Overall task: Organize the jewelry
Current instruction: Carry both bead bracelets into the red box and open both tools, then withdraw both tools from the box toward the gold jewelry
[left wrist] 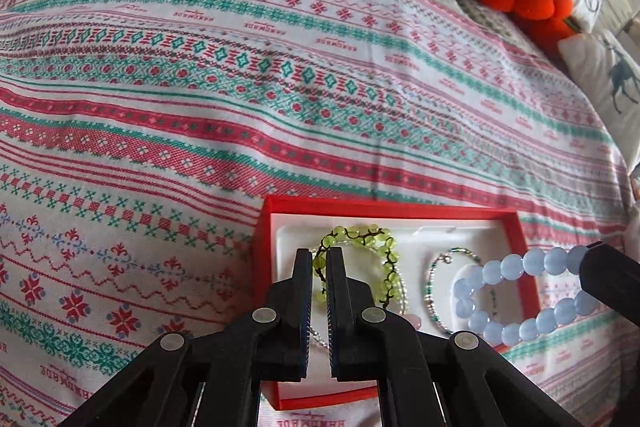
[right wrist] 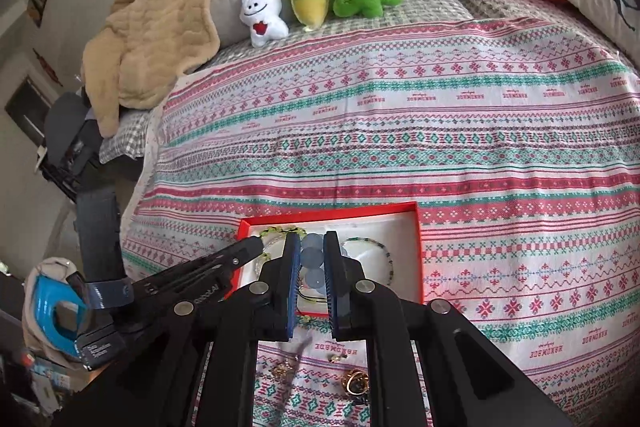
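Soft, even daylight — no hard shadows or glare. Strong fisheye bending toward the edges, dark vignetted corners — close foreground slightly blurred.

Glossy blue beads (left wrist: 520, 295) — woven cloth (left wrist: 200, 87) (matt)

We see a red box (left wrist: 520, 247) holding a green beaded bracelet (left wrist: 384, 247) and a thin chain bracelet (left wrist: 434, 291); a blue bead bracelet (left wrist: 516, 297) hangs over its right edge.
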A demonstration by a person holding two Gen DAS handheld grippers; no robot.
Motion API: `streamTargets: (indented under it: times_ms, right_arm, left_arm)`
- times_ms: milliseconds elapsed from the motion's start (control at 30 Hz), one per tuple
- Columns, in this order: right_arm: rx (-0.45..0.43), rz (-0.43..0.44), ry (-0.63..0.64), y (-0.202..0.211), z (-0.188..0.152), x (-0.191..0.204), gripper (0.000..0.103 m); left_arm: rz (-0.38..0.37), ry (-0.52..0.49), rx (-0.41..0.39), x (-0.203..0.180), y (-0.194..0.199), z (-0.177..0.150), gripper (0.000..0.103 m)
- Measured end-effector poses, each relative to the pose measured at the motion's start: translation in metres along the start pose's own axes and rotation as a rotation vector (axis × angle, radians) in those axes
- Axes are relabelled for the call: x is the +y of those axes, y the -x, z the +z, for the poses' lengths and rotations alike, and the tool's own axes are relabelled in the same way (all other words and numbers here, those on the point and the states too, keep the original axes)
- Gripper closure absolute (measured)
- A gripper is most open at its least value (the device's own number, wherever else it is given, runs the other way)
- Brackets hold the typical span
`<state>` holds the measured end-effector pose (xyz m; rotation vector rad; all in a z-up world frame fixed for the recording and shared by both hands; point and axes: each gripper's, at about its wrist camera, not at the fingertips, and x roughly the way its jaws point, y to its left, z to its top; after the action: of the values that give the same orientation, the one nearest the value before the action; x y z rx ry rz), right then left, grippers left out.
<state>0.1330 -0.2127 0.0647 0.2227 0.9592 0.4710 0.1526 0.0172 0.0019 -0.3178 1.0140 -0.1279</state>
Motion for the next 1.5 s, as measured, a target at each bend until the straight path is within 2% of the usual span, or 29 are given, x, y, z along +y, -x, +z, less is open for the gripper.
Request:
streamTargets:
  times_ms: [67, 267, 467, 633, 667, 700, 767, 800, 1100, 1167, 1233, 1333, 1500]
  right_arm:
    - [0.018, 0.006, 0.007, -0.008, -0.002, 0.002, 0.091]
    - [0.059, -0.1, 0.009, -0.028, -0.008, -0.016, 0.091]
    - [0.065, -0.165, 0.005, -0.033, -0.009, -0.034, 0.091]
    - [0.066, -0.186, 0.006, -0.034, -0.008, -0.038, 0.089]
    - [0.071, -0.174, 0.006, -0.033, -0.008, -0.038, 0.086]
    - [0.073, -0.163, 0.006, -0.031, -0.008, -0.038, 0.082]
    - [0.065, -0.157, 0.011, -0.024, -0.01, -0.036, 0.063]
    - [0.058, -0.156, 0.013, -0.021, -0.011, -0.035, 0.06]
    - [0.052, -0.153, 0.004, 0.005, -0.023, -0.035, 0.058]
    - [0.053, -0.156, 0.003, 0.009, -0.027, -0.035, 0.053]
    - [0.053, -0.159, 0.004, 0.013, -0.032, -0.035, 0.05]
    - [0.058, -0.157, 0.018, 0.018, -0.037, -0.034, 0.047]
    - [0.054, -0.175, 0.021, 0.024, -0.046, -0.035, 0.038]
  left_arm:
    - [0.01, -0.01, -0.001, 0.0, -0.001, -0.001, 0.1]
    - [0.028, -0.047, -0.003, -0.005, -0.002, -0.002, 0.099]
    - [0.04, -0.07, 0.002, -0.009, -0.004, -0.002, 0.099]
    - [0.066, -0.122, -0.018, -0.018, 0.003, -0.004, 0.098]
    - [0.068, -0.132, -0.019, -0.02, 0.005, -0.004, 0.098]
    - [0.071, -0.141, -0.02, -0.021, 0.008, -0.005, 0.096]
    - [0.077, -0.156, -0.023, -0.023, 0.012, -0.008, 0.085]
    - [0.08, -0.162, -0.027, -0.024, 0.015, -0.01, 0.083]
    - [0.104, -0.216, -0.035, -0.029, 0.037, -0.025, 0.05]
    - [0.11, -0.226, -0.038, -0.029, 0.041, -0.029, 0.036]
    - [0.111, -0.233, -0.038, -0.028, 0.045, -0.033, 0.029]
    - [0.105, -0.246, -0.021, -0.028, 0.047, -0.038, 0.023]
    - [0.124, -0.263, 0.017, -0.023, 0.047, -0.052, 0.021]
